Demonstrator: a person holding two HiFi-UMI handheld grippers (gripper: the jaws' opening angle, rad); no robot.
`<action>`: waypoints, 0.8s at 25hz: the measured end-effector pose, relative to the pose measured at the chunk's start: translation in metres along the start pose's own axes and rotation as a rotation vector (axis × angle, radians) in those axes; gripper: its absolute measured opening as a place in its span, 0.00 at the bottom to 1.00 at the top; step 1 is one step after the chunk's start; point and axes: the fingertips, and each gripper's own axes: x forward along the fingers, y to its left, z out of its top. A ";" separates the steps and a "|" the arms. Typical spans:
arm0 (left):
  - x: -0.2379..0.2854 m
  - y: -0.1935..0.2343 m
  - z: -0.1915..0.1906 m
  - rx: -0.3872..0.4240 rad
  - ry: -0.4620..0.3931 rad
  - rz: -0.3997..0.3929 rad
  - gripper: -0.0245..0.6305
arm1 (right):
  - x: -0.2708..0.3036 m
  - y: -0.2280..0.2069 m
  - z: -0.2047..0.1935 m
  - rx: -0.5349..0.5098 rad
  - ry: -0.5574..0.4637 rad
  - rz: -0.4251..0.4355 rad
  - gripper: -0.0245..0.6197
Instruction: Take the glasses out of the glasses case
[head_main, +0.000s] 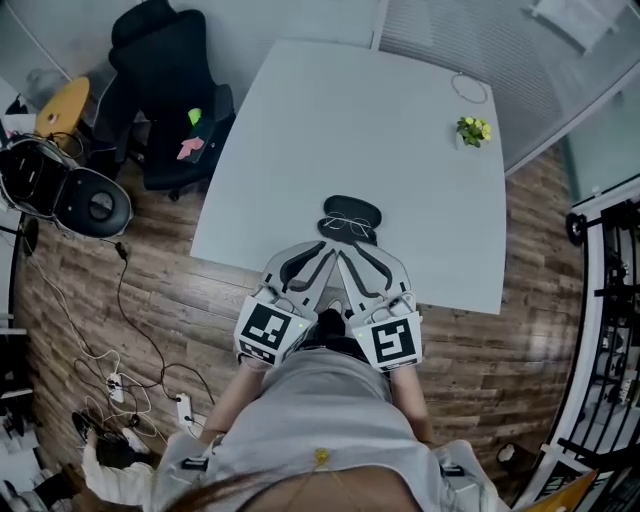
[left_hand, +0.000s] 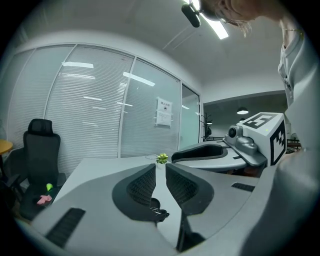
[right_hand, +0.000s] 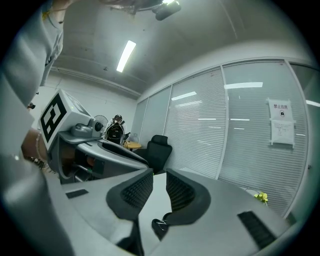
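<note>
Glasses lying on case, left gripper and right gripper fingers narrowly apart, empty

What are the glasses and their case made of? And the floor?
The glasses look like thin metal wire: the rims are fine, pale lines. The glasses case is dark and dull, perhaps plastic or leather; too small to tell. The floor looks like wood planks, with streaky brown boards.

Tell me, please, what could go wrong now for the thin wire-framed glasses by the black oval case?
The thin wire-framed glasses lie at the black oval case near the white table's front edge; the left gripper or right gripper might knock them off. A hard pinch could bend the frame.
</note>
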 end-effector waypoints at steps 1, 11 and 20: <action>0.006 0.000 0.001 0.003 0.002 -0.002 0.14 | 0.002 -0.005 -0.002 -0.001 0.002 0.000 0.15; 0.038 0.009 -0.002 0.004 0.032 -0.003 0.14 | 0.013 -0.039 -0.021 0.006 0.040 0.001 0.15; 0.062 0.020 0.005 0.010 0.027 -0.071 0.14 | 0.033 -0.052 -0.030 -0.011 0.087 -0.028 0.15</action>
